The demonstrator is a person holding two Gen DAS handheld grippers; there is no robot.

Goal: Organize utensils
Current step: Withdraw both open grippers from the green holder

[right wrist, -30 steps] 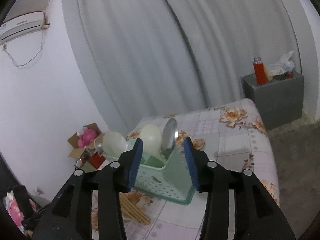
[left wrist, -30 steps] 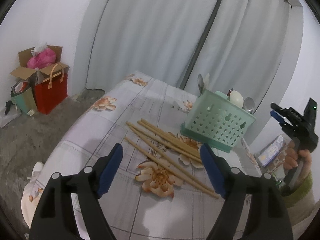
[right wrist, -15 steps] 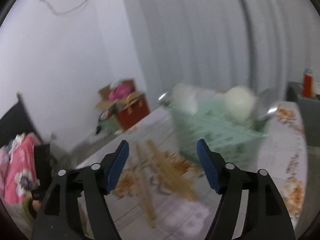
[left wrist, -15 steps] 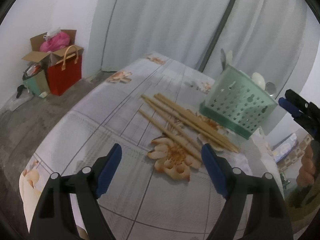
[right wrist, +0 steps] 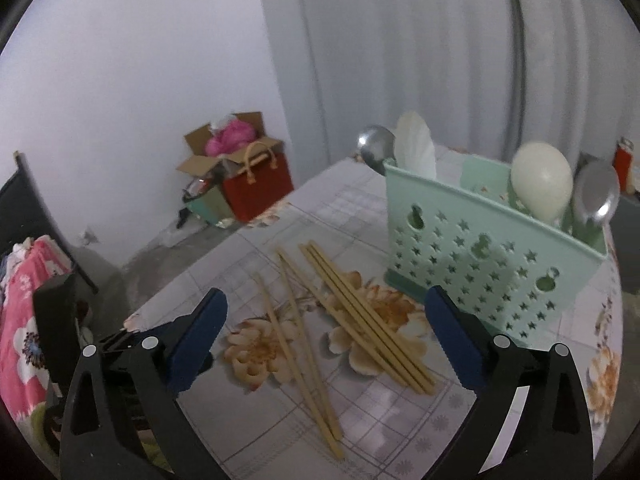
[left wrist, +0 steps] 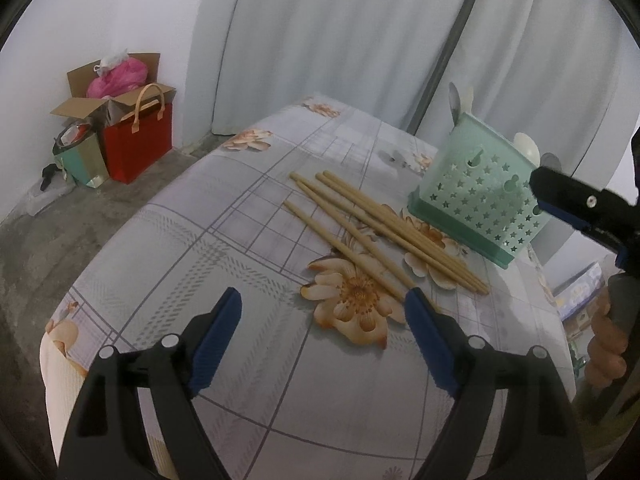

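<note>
Your left gripper (left wrist: pixel 322 312) hovers over the floral tablecloth (left wrist: pixel 248 216), jaws opening, nothing between | your right gripper (right wrist: pixel 326 316) is opening wide, empty, above the wooden chopsticks (right wrist: pixel 344 312) | chopsticks lie loose beside the mint-green utensil caddy (right wrist: pixel 492 256), which holds spoons (right wrist: pixel 540 182).

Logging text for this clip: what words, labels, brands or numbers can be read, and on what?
None can be read.
Red bag: no print visible.
Green utensil caddy: only star and gourd-shaped cutouts.
Colourful boxes past the table's right edge: printing too blurred.
Red canister: too small to tell.
</note>
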